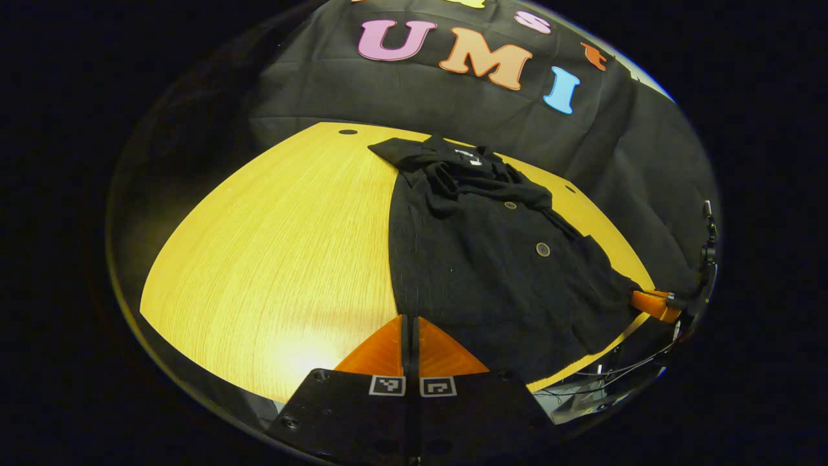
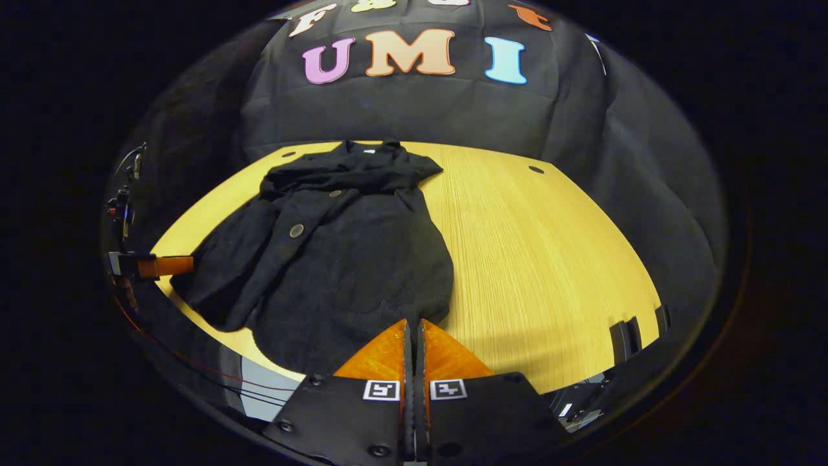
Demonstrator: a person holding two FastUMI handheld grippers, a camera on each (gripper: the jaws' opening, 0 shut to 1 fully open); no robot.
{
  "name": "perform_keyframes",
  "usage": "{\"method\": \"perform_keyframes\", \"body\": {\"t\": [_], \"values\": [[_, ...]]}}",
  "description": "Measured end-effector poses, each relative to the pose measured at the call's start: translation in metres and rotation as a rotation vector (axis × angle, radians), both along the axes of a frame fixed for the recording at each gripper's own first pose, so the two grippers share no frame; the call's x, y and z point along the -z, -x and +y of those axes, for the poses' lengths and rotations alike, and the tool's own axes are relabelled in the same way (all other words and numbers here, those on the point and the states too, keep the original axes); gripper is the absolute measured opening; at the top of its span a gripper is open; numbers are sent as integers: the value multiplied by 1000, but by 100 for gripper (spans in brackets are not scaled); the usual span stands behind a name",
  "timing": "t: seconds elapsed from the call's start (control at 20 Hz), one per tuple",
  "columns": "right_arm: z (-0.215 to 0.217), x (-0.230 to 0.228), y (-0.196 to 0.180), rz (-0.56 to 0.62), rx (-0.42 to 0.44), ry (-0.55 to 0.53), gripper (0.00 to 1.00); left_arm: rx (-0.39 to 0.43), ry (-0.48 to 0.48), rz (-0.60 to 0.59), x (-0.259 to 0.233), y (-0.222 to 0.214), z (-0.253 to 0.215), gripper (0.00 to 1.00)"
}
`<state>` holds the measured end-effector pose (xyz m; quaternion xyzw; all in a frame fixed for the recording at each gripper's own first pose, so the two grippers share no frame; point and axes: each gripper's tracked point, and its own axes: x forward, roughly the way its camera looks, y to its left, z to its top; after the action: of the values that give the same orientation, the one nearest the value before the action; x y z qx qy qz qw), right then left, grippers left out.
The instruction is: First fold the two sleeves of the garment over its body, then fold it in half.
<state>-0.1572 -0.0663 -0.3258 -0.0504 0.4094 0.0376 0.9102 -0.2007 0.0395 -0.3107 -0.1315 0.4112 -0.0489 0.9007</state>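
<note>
In the left gripper view, bare wooden table (image 1: 272, 259) spreads to the left of the left gripper (image 1: 410, 320), whose two fingers are pressed together with nothing between them. Their tips sit just at the near hem of the black garment (image 1: 491, 272), which lies flat ahead and to the right, collar at the far end, buttons showing. Farther right, the other gripper shows at the garment's side edge. In the right gripper view, the garment (image 2: 336, 259) lies ahead and to the left of the right gripper (image 2: 412, 323), its fingers also closed together on nothing, tips at the hem. Bare table (image 2: 550, 272) spreads to the right.
</note>
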Motion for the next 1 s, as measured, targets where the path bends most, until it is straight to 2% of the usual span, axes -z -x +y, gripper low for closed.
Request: {"method": "perform_keyframes", "body": {"t": [0.3,0.5,0.7,1.0], "values": [[5,-48,-38,-108,-57,-107,3,-25,-28,-122,-71,-46,-1,0],[13,-91,-76,-211,-100,-153,3,-66,-5,-182,-106,-86,-2,0],[18,-126,-118,-294,-142,-134,2,-89,-2,-245,-131,-123,8,0],[32,-159,-166,-359,-117,-179,2,-66,-23,-289,-150,-169,20,0]]}}
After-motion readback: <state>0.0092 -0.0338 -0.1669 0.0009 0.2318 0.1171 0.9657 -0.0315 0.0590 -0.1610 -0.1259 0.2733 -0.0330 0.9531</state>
